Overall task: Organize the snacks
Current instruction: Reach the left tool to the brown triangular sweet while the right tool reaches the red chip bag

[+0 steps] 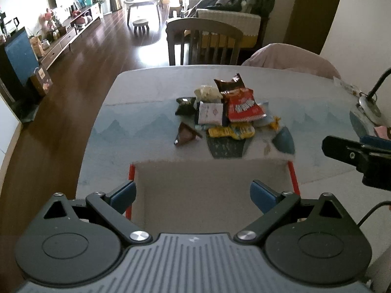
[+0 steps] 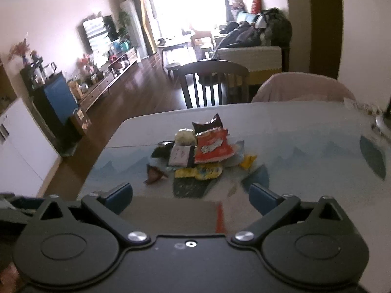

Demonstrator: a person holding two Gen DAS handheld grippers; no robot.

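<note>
Both grippers' fingers [image 1: 124,193] [image 2: 121,193] gape empty above the bare cardboard box [image 1: 207,195], while the snack pile [image 1: 224,112] sits untouched mid-table beyond it, so sorting seems unstarted.

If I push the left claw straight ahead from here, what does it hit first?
Probably nothing right away: the left claw is open over the empty box. Past the box's far wall, the yellow packet at the near edge of the snack pile seems first, though height is unclear.

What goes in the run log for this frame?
stage: start | left gripper: open, empty | right gripper: open, empty | pile of foil snack packets: untouched on table
</note>
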